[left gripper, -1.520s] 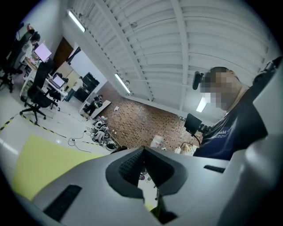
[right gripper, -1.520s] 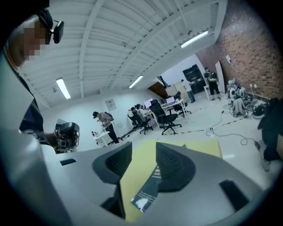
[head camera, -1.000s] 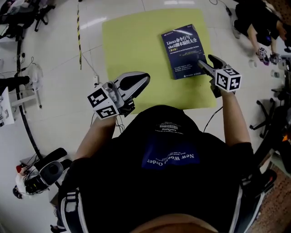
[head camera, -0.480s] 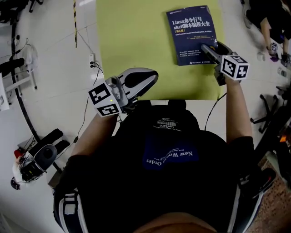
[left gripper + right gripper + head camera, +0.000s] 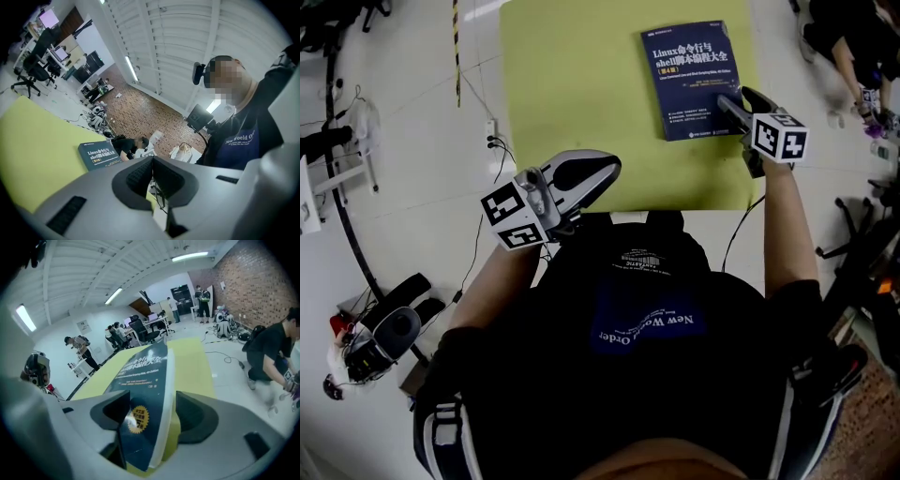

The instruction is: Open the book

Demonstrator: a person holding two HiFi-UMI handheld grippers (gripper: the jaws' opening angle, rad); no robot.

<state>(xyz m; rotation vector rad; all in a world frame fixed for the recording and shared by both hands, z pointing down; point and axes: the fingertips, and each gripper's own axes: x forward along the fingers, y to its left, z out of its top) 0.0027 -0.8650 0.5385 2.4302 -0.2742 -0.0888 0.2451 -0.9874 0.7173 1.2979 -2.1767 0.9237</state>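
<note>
A yellow-green table (image 5: 572, 84) fills the upper middle of the head view. A dark blue book (image 5: 696, 80) lies closed on it toward the upper right, cover up. The right gripper (image 5: 739, 101) sits at the book's lower right corner. Its jaws stand wide apart, having just been opening, with that corner between them and neither pad pressing on it. The left gripper (image 5: 605, 173), at centre left by the table's lower left edge, has its jaws together on nothing, well apart from the book.

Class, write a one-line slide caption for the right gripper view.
The right gripper, jaws just opened wider, straddles the corner of a closed blue book on a yellow mat.
</note>
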